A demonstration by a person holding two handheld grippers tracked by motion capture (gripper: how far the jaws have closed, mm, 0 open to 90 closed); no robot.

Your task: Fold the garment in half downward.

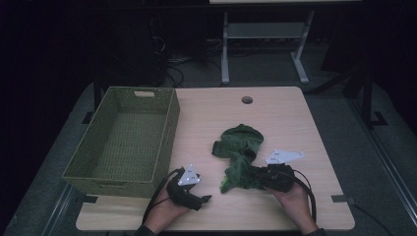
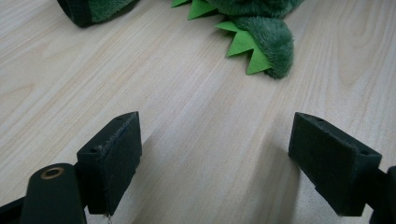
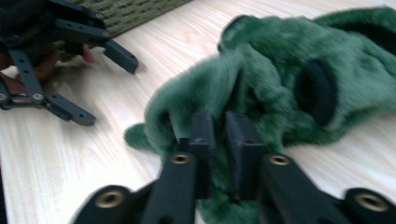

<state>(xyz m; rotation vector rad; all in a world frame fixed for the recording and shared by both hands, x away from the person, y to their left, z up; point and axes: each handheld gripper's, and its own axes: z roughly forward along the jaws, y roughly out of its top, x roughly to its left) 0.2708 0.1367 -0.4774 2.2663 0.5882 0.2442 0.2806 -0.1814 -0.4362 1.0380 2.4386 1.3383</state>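
We see right gripper point(image 3: 218, 135) jaws pinching green plush costume point(image 1: 239, 155); costume stretches ahead of it. Left gripper point(image 2: 215, 154) gapes empty, farther off.

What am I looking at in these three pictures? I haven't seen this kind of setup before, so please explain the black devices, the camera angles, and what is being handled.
A person sits at a wooden table and holds a hand-operated two-jaw gripper in each hand; there is no robot arm. The high view looks down from above the person's side. The other two pictures come from cameras riding on each gripper, looking along its black jaws.

On the table stand a green woven basket, with nothing visible inside, and a green plush garment with light green felt spikes, lying crumpled near the middle.

The right gripper has its jaws nearly together, pinching a fold of the plush. The left gripper rests over bare wood with its jaws wide apart, holding nothing; the spiked plush end lies just ahead.
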